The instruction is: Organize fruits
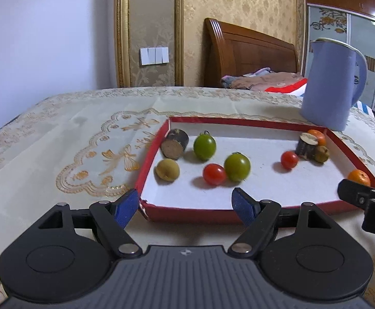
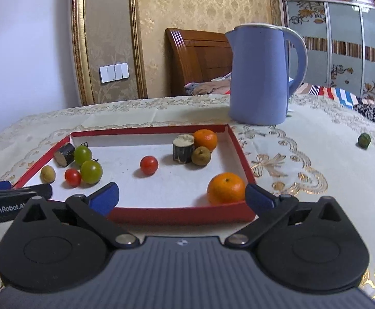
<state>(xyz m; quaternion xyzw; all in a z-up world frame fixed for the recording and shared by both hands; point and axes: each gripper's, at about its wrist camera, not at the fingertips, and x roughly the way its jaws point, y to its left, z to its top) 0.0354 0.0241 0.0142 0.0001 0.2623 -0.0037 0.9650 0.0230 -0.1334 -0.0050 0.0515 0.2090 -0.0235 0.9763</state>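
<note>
1. Embroidered tablecloth [image 2: 303, 154] carries a red tray [image 2: 241, 152] of fruit.
2. Left gripper [image 1: 186, 203], released, hovers at the tray's near edge.
3. Right gripper [image 2: 182, 197], released, has an orange [image 2: 226, 188] in the tray's near corner beside its right finger.

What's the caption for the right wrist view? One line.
Open right gripper facing red-rimmed white tray of mixed fruit, blue kettle behind.
</note>
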